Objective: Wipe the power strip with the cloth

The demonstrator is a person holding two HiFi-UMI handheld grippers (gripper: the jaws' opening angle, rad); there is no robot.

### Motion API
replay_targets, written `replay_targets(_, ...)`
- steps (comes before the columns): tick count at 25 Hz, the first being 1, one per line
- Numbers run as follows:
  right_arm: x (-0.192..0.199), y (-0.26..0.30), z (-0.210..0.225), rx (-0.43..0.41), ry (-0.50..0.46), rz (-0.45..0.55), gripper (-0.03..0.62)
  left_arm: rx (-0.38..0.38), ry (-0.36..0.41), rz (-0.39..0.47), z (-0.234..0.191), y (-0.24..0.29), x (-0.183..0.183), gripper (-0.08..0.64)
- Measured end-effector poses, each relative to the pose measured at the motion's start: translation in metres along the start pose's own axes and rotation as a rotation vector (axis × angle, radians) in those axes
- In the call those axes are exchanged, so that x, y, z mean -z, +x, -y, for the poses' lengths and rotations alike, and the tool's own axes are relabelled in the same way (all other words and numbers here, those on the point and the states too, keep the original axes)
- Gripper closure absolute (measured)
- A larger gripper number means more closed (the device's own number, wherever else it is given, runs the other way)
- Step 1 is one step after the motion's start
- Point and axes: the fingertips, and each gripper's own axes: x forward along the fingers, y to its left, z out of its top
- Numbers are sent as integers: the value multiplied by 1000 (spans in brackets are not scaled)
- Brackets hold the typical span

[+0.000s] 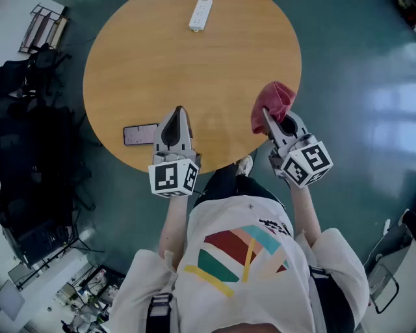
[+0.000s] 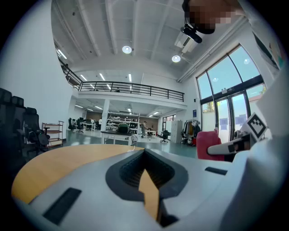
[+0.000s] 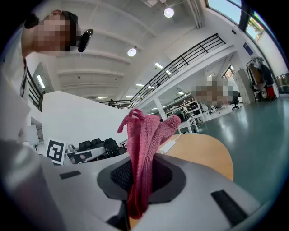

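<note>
While R gripper (image 1: 268,120) pinches knit cloth (image 1: 276,99), strip (image 1: 200,14) untouched.

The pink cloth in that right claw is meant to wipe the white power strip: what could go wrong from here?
The power strip lies near the far edge of the table. A push from the cloth might slide it off, since the left gripper, shut and empty, is not steadying it. The phone lies by the near edge beside that gripper and could get knocked.
</note>
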Motion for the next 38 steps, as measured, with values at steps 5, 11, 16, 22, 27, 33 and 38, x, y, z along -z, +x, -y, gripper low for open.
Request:
replay_targets(5,-19,40,-5,-14,-27,-8,554,-9,-58,43,-34,41,-4,517)
replay_targets(11,-34,87,15,7,-33,-68,552,44,-44,80,-55,119,-19,517)
replay_targets(16,-25,124,28,-25,0,-112,554,105,-18,7,-63,170,1,508)
replay_targets(22,-2,153,47,-74,45,-152,552,172,3,-39,-79,249,28,328)
replay_targets(27,16,152,71,-31,113,-172,554,210,27,-204,-94,330,89,224)
replay_targets(33,14,140,105,27,115,-180,554,94,177,-371,-116,383,137,224)
replay_targets(38,13,137,121,63,127,-176,554,20,155,-494,-128,410,152,222)
